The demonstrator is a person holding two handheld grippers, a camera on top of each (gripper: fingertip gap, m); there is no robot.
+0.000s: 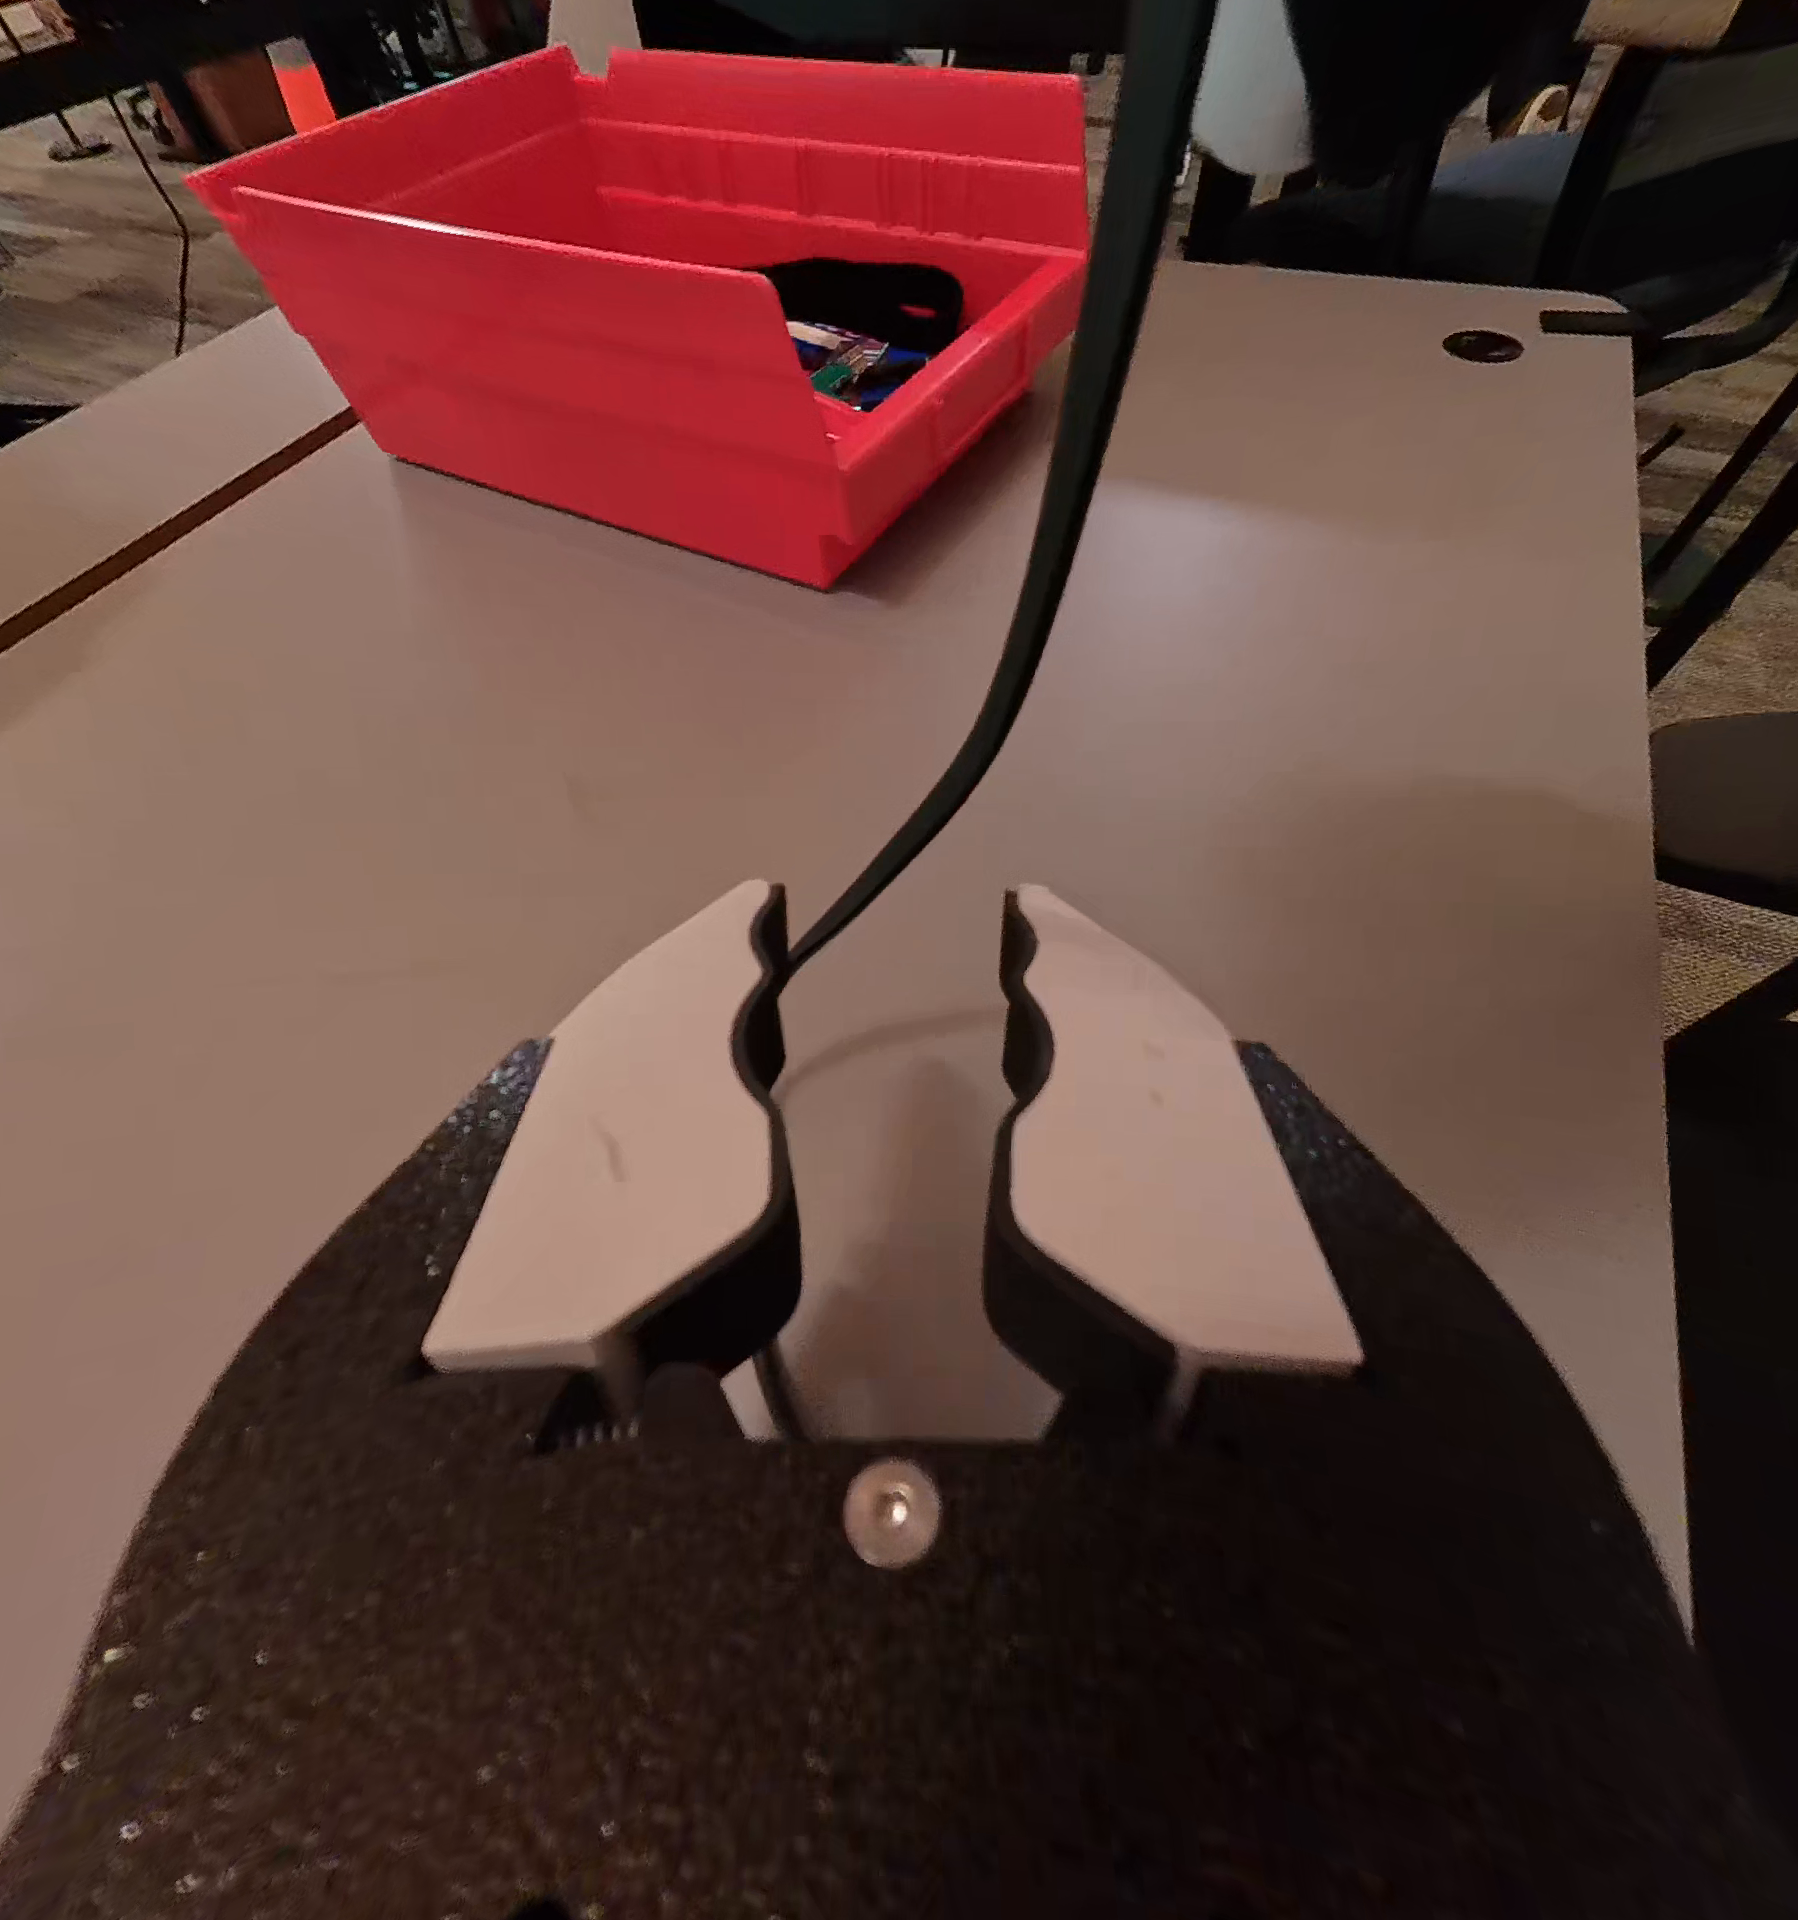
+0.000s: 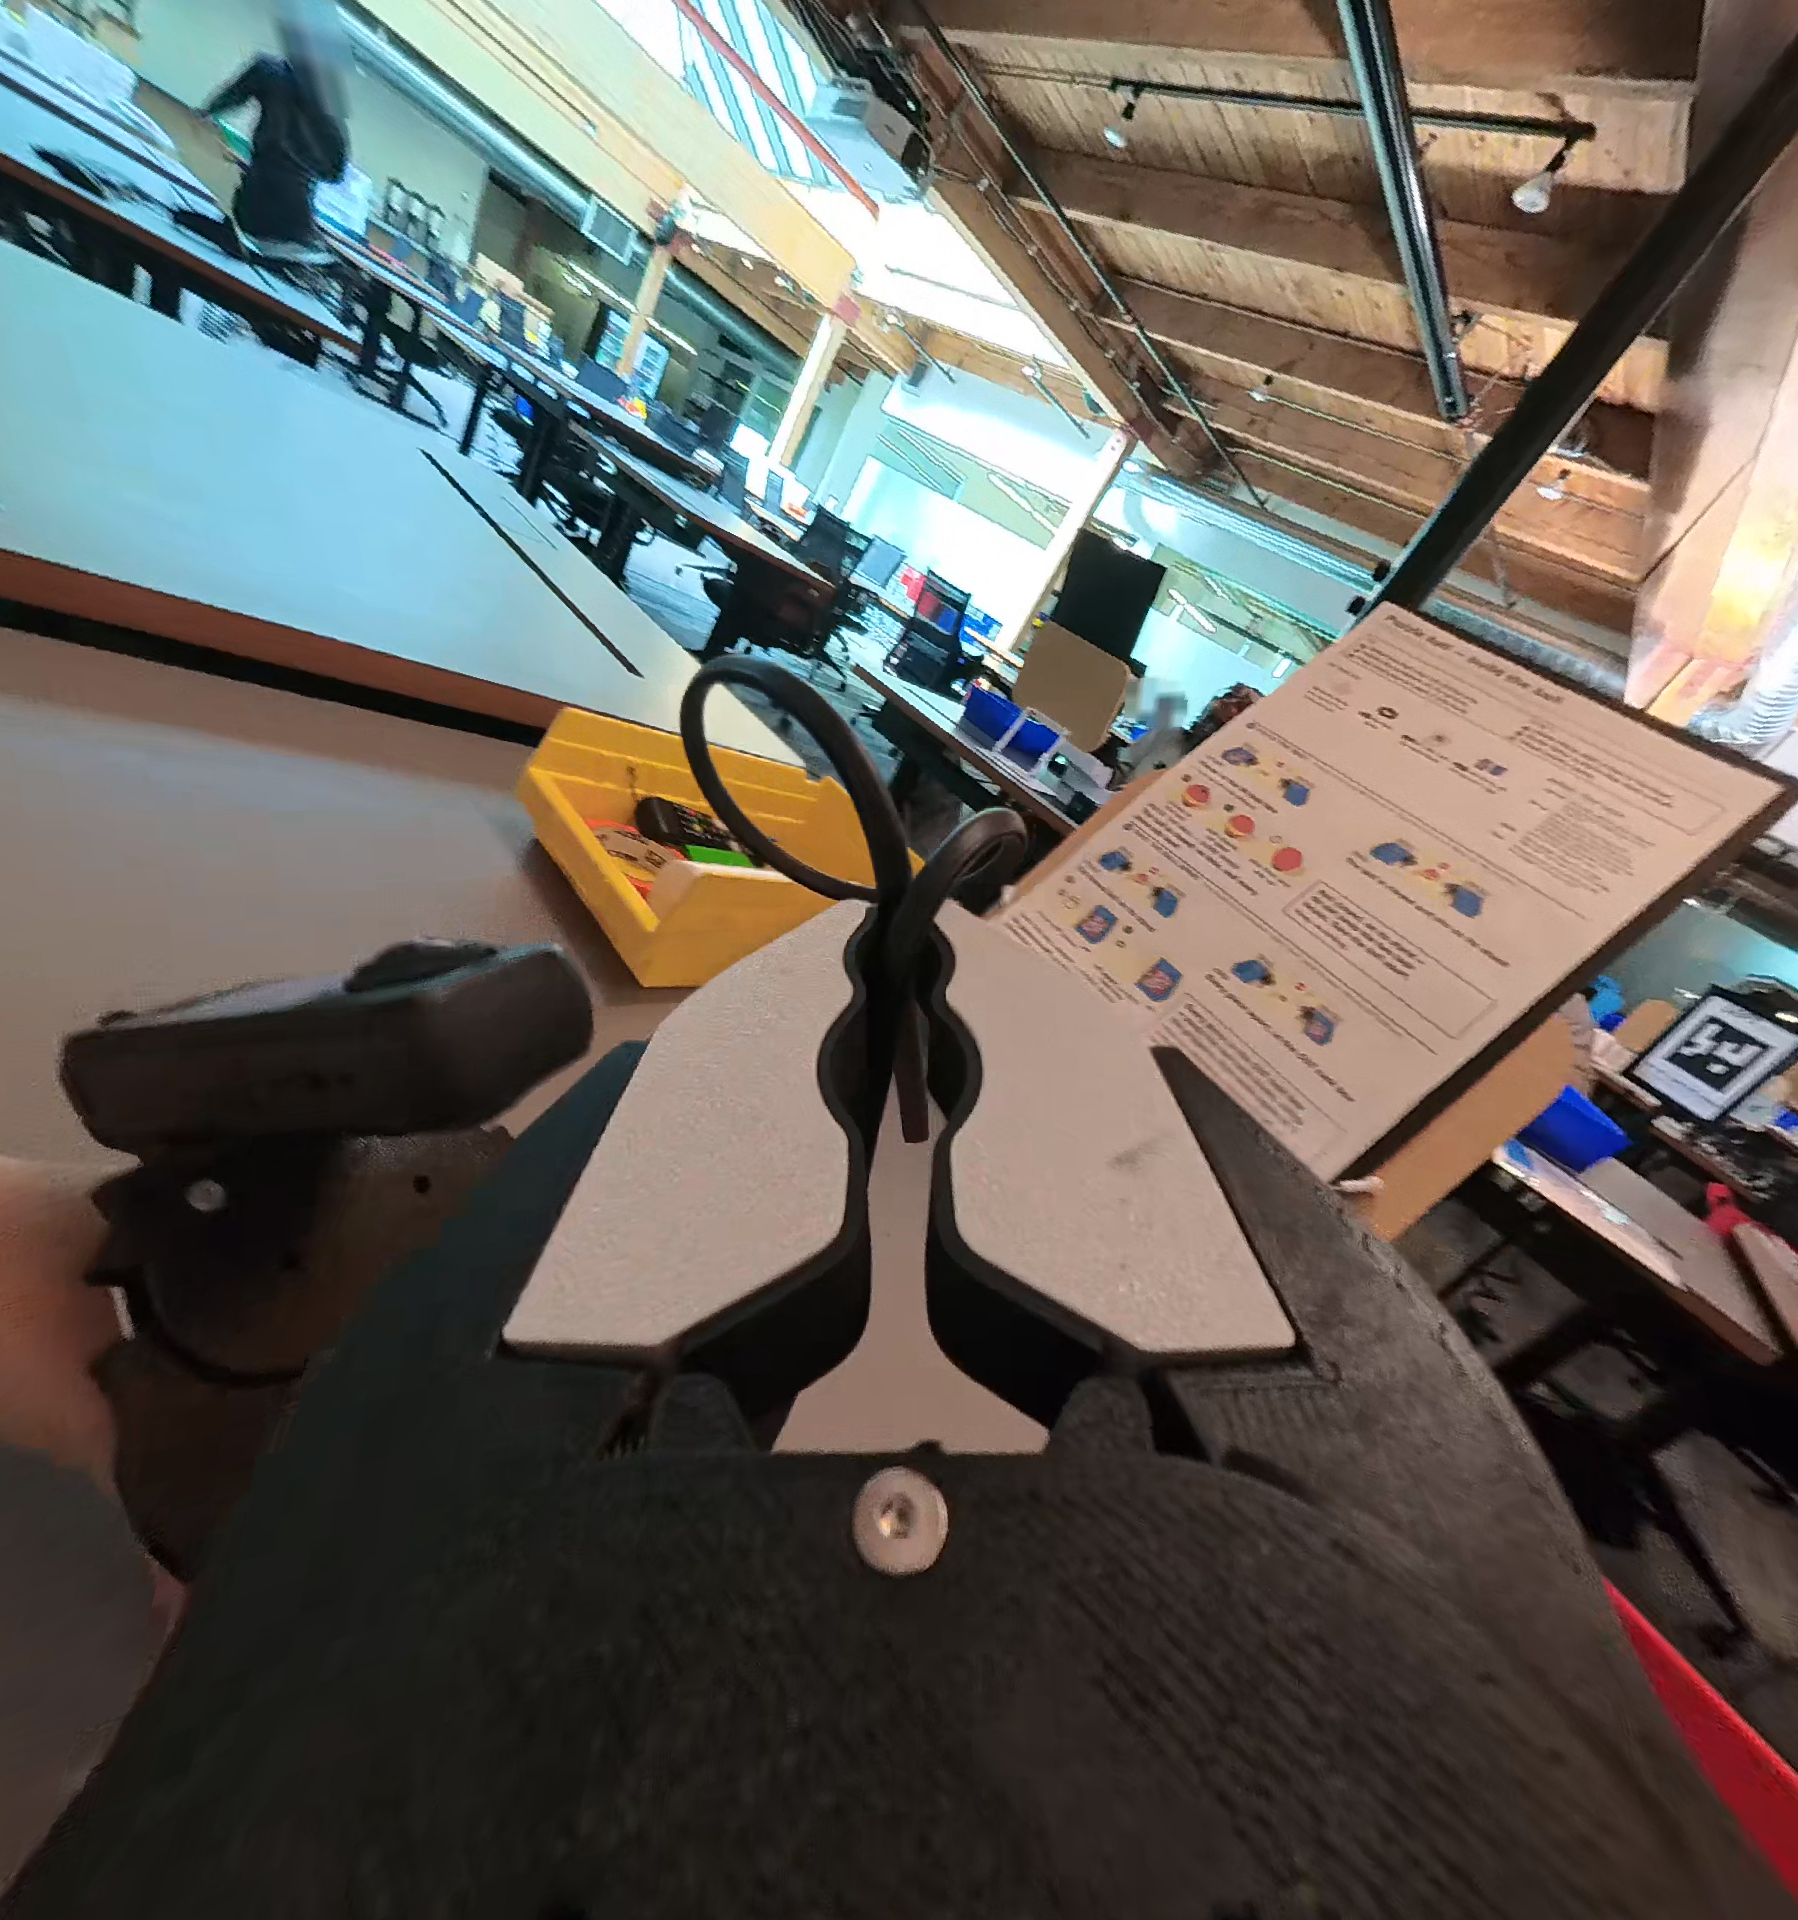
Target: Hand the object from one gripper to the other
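We start at our right gripper [image 2: 900, 940]: its tips are clenched on a thin black cord [image 2: 770, 790], which is bunched where they pinch it and throws two loops up and ahead of the fingertips [image 2: 978, 956], a big one to the left and a small one to the right. A short dark end hangs back into the hollow behind the pinch. Our left gripper [image 1: 895, 914] stands released, with a clear gap between its fingers. A black strand [image 1: 1071, 416] lies against the inner face of the left finger and rises away ahead of it, out of the top of the left wrist view; we judge it to be the same cord, though the link between the two views is not visible. So the cord sits with the right gripper, and the left one does not grip it.

Farther out, a red bin [image 1: 562, 343] stands ahead of the left gripper on the grey table [image 1: 251, 831], and a yellow bin [image 2: 708, 935] lies ahead and left of the right one, beside a propped instruction sheet [image 2: 1394, 894].

The risk we see: the strand only brushes one finger, so it may slide out ahead of the tips and leave the left gripper shutting on air. Were the right gripper to let go then, the limp cord would drop
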